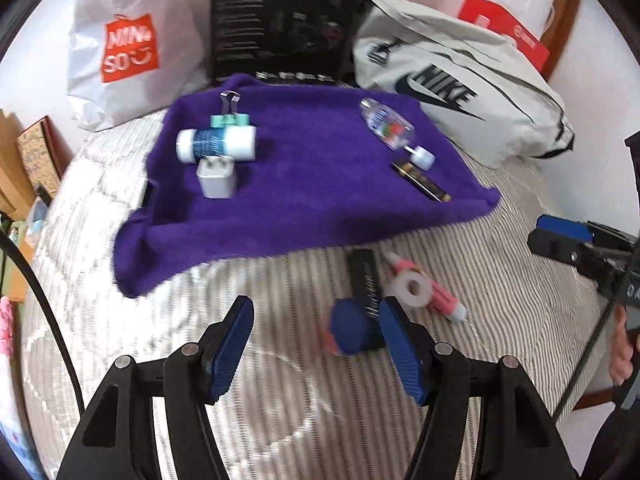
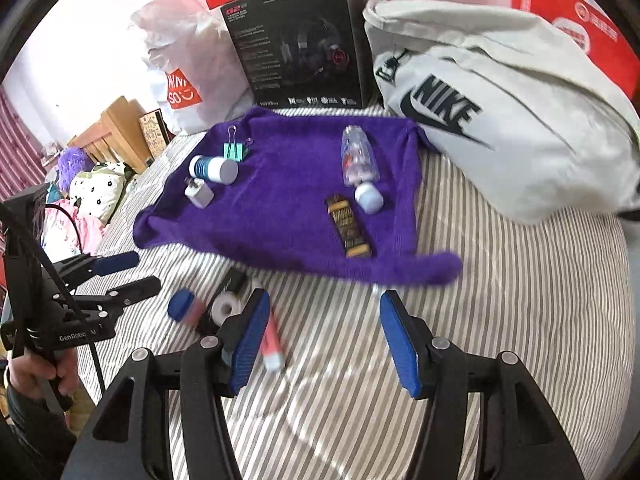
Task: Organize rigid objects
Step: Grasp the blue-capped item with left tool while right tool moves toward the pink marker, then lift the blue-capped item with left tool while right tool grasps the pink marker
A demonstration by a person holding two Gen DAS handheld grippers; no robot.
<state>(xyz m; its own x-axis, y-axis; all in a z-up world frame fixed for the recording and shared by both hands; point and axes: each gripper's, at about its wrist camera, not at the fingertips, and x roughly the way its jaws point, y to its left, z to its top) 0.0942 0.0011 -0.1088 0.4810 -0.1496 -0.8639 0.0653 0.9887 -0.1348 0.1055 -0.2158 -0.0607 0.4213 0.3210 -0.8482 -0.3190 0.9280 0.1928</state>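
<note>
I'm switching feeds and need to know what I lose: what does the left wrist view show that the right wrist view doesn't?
Only the left wrist view: the right gripper from the side at the frame's right edge, and the left gripper head-on, jaws open and empty.

Only the right wrist view: floral pillows, a wooden headboard, and the hand holding the left gripper.

Both: the purple towel carrying a binder clip, white charger plug, clear bottle and battery; the loose tape roll and pink marker on the striped sheet.
</note>
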